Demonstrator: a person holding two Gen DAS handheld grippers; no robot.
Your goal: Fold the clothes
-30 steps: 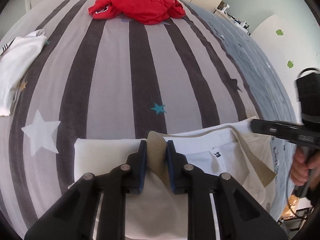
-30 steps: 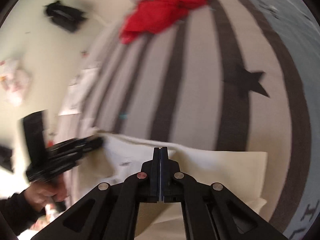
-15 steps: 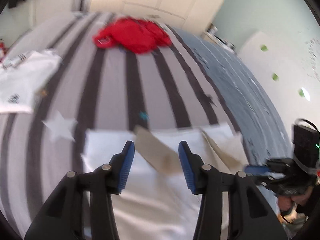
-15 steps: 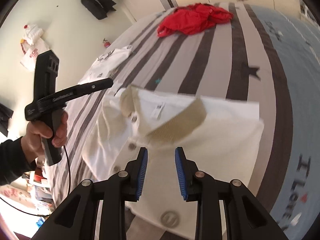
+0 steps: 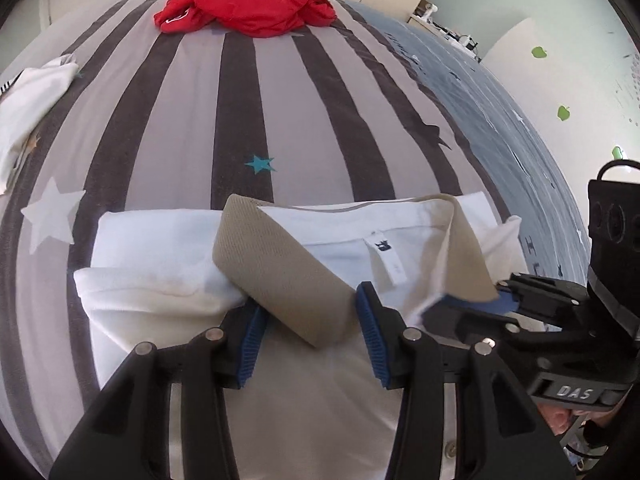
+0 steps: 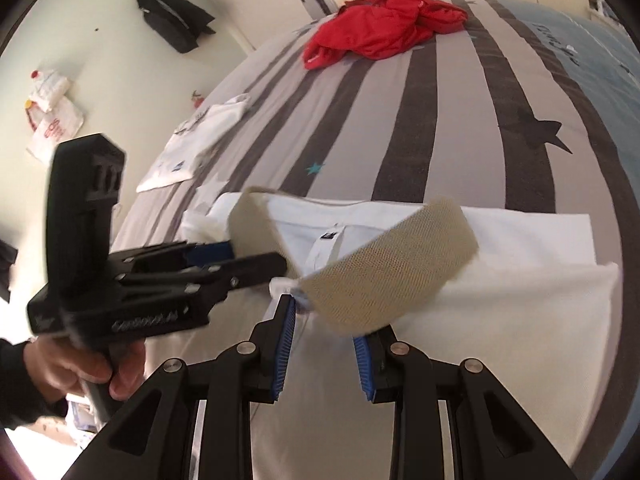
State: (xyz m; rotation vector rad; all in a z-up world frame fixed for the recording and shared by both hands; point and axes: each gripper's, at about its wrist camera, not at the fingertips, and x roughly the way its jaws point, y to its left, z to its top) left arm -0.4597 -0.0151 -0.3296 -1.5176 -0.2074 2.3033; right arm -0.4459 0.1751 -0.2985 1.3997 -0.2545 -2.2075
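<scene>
Shirt (image 5: 168, 280) — white, folded, with a tan mesh collar (image 5: 280, 284) and a small neck label — lies at the near end of the bed (image 5: 240, 112), its collar wings standing up and curling; buttons show along the placket at the bottom of the left view. Three garments in all: this shirt, a crumpled red top (image 5: 248, 8) at the far end, and a white tee (image 5: 28, 100) near the bed's left edge. Two grippers, both tilted down over the collar; left gripper (image 5: 308, 344) has its jaws apart with the left collar wing lying loosely between the blue pads, unpinched; right gripper (image 6: 324, 344) likewise stands parted under the right wing, gripping nothing. A hand (image 6: 80, 368) in a dark sleeve holds the left tool's handle.
</scene>
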